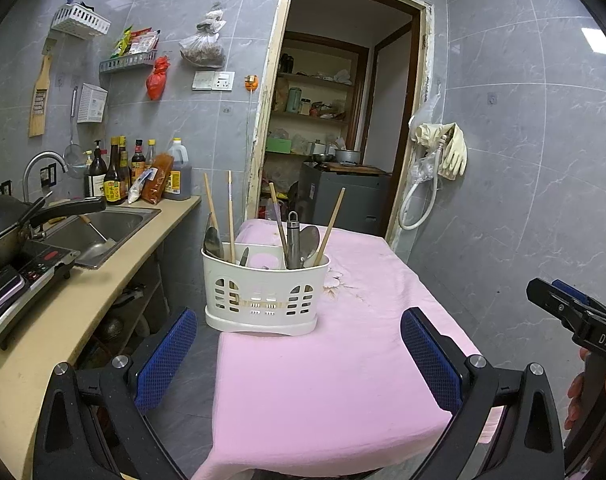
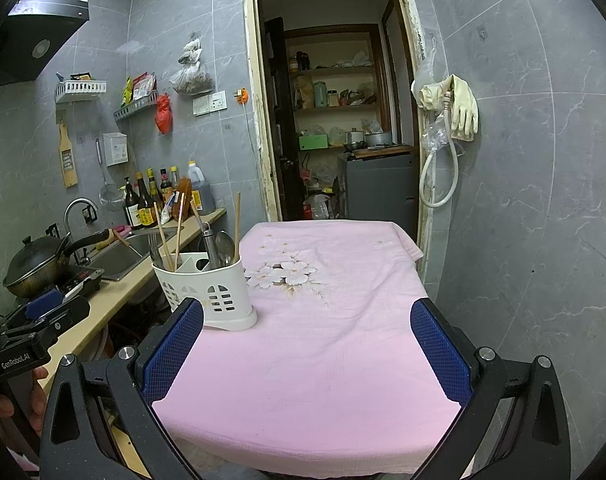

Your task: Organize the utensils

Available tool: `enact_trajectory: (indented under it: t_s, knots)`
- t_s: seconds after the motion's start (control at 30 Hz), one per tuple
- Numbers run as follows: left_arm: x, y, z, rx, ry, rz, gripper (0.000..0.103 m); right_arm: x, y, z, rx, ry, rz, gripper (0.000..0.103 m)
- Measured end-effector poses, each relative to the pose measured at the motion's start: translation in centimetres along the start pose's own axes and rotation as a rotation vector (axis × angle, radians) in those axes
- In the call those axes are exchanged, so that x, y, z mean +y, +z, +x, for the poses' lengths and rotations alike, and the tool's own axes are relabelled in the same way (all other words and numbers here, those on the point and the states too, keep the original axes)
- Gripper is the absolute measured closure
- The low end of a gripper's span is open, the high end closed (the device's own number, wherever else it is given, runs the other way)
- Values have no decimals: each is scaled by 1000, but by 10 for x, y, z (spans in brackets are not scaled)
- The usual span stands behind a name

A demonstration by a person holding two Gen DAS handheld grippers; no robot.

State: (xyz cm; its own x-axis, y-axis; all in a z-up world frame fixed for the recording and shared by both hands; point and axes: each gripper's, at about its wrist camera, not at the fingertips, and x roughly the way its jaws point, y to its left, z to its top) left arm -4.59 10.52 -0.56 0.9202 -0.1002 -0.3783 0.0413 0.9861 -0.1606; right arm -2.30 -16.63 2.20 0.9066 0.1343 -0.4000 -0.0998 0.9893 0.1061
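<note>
A white slotted utensil holder stands upright on a table draped in a pink cloth. It holds several wooden chopsticks, metal spoons and a steel-handled tool, all standing handle-up or bowl-up in its compartments; which piece sits in which compartment cannot be read fully. No loose utensil lies on the cloth in either view.

With every visible utensil already in the holder, the scene fits two stages equally: pieces standing mixed and awaiting sorting between compartments, or sorting finished with both grippers drawn back. The pictures do not settle which, so no particular next move can be named.

The left gripper has its jaws spread wide and empty. The holder stands ahead of them, just inside the left jaw's line and well clear of both pads. The right gripper is likewise spread wide and holds nothing. In its view the holder stands ahead and to the left, just beyond the tip of the left jaw, apart from it. Bare cloth lies between each pair of jaws.
</note>
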Motion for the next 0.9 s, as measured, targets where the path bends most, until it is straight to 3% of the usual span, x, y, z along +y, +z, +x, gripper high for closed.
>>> enact_trajectory:
  t_s: [0.9]
  knots:
    - [1,1,0,2,1,3,0,1,1,0,2,0,1,1]
